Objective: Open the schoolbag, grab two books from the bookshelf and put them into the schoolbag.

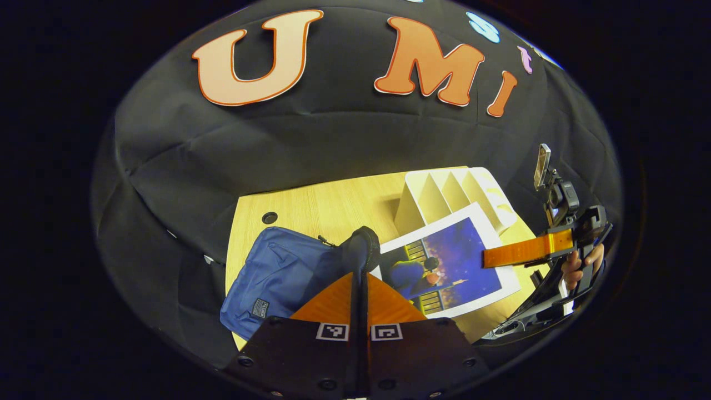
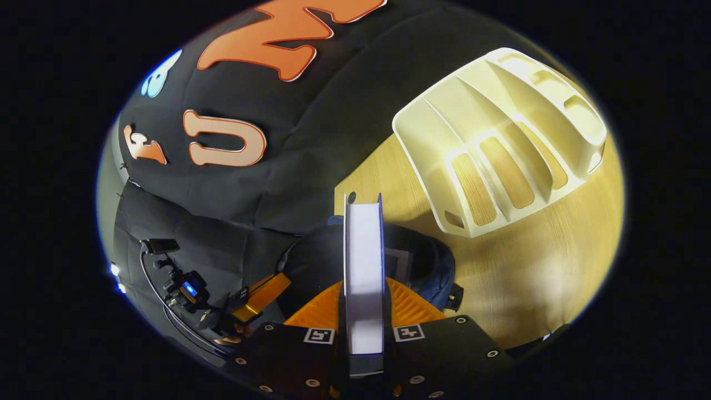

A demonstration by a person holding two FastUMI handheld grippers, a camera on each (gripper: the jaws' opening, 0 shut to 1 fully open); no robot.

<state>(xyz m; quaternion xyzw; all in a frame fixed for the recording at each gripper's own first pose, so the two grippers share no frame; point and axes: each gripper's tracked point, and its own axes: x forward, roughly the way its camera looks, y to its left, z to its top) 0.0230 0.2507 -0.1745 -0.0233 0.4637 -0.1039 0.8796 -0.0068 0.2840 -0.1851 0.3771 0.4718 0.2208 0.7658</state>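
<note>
Seeing the right hand-held gripper (image 2: 364, 311) clamped on a book (image 2: 364, 261), both fingers pressed to its covers. In the right gripper view the book is edge-on: white page block between thin dark covers, upright, over the schoolbag's dark opening (image 2: 422, 261). In the left gripper view the same book (image 1: 452, 261) shows its face: glossy cover, white border, purple-blue picture, held tilted just beside the bag's mouth, with the right hand-held gripper (image 1: 489, 256) pinching its right edge and a hand (image 1: 580, 265) behind it.

My left hand-held gripper (image 1: 360, 272) has its fingers drawn together on the dark padded rim of the schoolbag (image 1: 283, 272); contact is hidden behind the fingers, so I think it's gripping the rim but can't confirm both sides press.

Schoolbag: blue woven fabric, soft and creased, small patch near the lower corner, lying on the left part of the desk (image 1: 311, 208), its lower corner at the desk's near edge.

Bookshelf (image 2: 500, 139): cream, smooth moulded plastic, slanted dividers with slots through to the wood, standing at the far right of the desk close to the cloth wall.

Desk is pale wood grain with a round cable hole (image 1: 269, 217). Open surface lies between bag and shelf and in front of the shelf.

Bag interior is too dark to make out.
</note>
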